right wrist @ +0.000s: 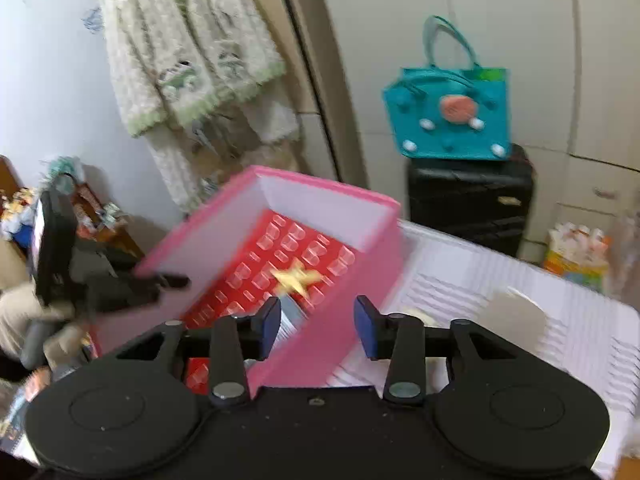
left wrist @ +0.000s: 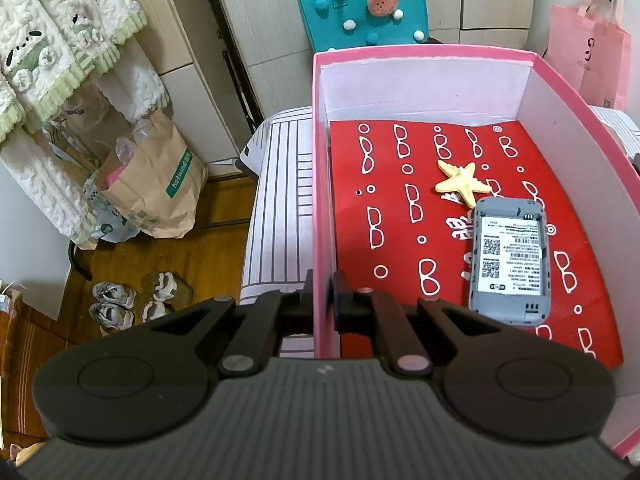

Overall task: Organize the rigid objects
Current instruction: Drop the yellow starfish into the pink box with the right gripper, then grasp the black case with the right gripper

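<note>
A pink box (left wrist: 420, 54) with a red patterned floor stands on a white striped cover. In it lie a pale yellow starfish (left wrist: 460, 182) and a grey device (left wrist: 508, 264) with its back cover off and labels showing. My left gripper (left wrist: 322, 300) is shut on the box's left wall, one finger inside and one outside. The right wrist view is blurred: the pink box (right wrist: 320, 188) is seen from its other side, with the starfish (right wrist: 296, 276) inside and the left gripper (right wrist: 176, 281) clamped on the far wall. My right gripper (right wrist: 318, 326) is open above the box's near wall, its blue pads touching nothing.
A teal felt bag (right wrist: 452, 120) sits on a black suitcase (right wrist: 468, 200) behind the box. A pink paper bag (left wrist: 584, 60) hangs at the back right. A brown paper bag (left wrist: 156, 192) and shoes (left wrist: 132, 300) are on the wooden floor. A round pale object (right wrist: 516, 312) lies on the cover.
</note>
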Demonstrator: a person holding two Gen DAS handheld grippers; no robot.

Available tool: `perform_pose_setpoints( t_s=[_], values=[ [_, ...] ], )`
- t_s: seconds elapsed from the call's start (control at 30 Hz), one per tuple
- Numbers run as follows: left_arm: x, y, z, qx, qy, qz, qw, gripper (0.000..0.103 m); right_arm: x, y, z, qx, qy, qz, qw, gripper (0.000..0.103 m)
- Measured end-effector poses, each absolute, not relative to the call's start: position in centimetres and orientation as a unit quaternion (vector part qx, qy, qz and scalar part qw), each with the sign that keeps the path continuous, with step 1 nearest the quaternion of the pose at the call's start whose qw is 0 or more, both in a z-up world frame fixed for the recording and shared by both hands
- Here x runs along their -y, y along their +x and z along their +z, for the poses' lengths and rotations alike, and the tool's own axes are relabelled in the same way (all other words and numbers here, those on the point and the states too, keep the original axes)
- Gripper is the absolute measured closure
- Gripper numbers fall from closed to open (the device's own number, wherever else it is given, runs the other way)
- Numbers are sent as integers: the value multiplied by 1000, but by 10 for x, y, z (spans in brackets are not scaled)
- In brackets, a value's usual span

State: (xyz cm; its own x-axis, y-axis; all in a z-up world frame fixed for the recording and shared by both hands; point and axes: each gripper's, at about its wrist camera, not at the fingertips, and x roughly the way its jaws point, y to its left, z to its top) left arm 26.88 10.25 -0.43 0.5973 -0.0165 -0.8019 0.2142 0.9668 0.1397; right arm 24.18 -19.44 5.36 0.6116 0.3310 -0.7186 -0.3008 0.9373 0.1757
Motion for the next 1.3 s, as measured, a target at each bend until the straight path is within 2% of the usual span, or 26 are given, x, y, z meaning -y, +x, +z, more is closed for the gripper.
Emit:
perform_pose_setpoints(
  t_s=[0.17, 0.43, 0.5, 0.73, 0.97, 1.13, 1.3],
  values=[
    [-102, 269, -4, -442, 113, -66, 887, 97, 225, 219, 32, -421, -21, 123, 899, 51],
    [-101, 267, -5, -436, 119, -68, 890, 97, 248, 198, 0, -423, -26, 72, 903, 43],
    [-101, 267, -5, -435, 121, -68, 890, 97, 254, 196, -5, -425, -10, 66, 903, 34],
    [-102, 266, -5, -434, 122, -68, 890, 97, 264, 201, -21, -435, 12, 24, 900, 19],
    [-99, 265, -4, -431, 130, -66, 890, 97, 284, 210, -32, -424, 50, -18, 904, 19],
    [-99, 264, -4, -429, 130, -66, 892, 97, 303, 231, -42, -444, 68, -40, 892, 13],
    [-99, 264, -4, -428, 132, -67, 891, 97, 307, 246, -51, -441, 20, -4, 897, 4]
  ],
)
